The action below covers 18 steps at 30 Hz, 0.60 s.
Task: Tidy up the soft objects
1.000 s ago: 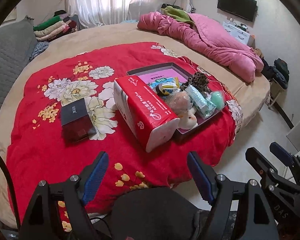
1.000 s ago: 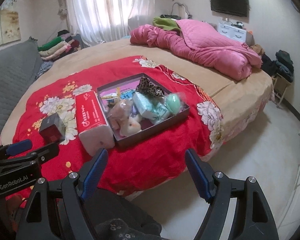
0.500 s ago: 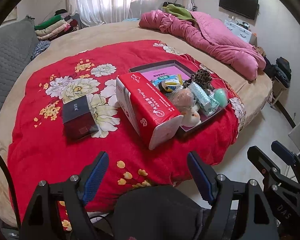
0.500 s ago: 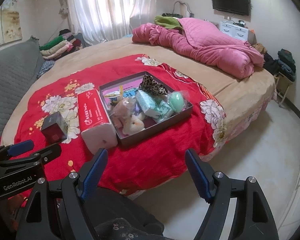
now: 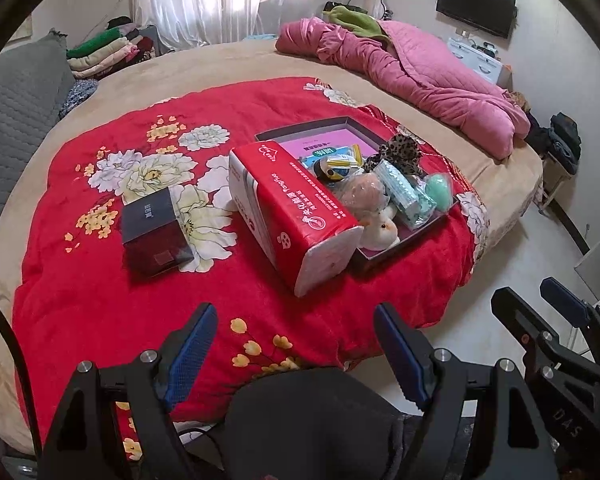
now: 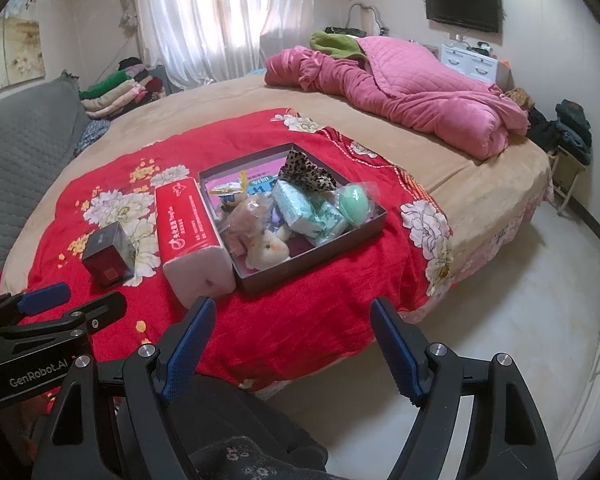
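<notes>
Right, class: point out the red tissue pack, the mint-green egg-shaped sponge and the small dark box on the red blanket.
red tissue pack (image 5: 288,196): left wrist view, on its printed red top face.
mint-green egg-shaped sponge (image 6: 353,199): right wrist view, on its rounded middle.
small dark box (image 5: 150,214): left wrist view, on its dark lid.

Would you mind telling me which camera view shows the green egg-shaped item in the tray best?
The right wrist view: the green egg lies unobstructed in the tray's right corner, its whole top showing. In the left wrist view the egg is smaller and partly hidden behind the teal tissue packs.
</notes>
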{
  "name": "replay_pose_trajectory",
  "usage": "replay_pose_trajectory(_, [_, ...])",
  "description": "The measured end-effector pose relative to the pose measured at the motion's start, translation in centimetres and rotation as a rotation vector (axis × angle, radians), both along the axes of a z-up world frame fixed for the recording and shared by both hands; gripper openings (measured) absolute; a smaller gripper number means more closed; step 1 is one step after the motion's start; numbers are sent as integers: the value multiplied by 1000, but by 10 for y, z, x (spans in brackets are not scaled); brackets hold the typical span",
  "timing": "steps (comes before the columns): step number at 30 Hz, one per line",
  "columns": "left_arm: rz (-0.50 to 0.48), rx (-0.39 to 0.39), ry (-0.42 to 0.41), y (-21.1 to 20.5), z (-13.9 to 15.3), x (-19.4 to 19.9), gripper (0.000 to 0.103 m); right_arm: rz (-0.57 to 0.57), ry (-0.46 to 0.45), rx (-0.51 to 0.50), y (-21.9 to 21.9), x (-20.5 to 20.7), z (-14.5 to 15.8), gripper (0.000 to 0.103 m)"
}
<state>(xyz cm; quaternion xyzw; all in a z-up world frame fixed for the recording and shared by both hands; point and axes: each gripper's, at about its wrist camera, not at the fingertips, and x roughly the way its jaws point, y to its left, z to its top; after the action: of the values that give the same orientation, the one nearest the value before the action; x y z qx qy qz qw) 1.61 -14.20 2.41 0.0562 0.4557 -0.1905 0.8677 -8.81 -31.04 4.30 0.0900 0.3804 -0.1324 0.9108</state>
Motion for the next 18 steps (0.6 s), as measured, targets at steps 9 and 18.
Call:
replay_pose_trajectory(9, [3,3,10,0,-3,1,80,0,1,0,0,0,-1,80])
replay_pose_trajectory(18, [12,7,16,3,-5,2,80,-1,2,0,0,-1,0,80])
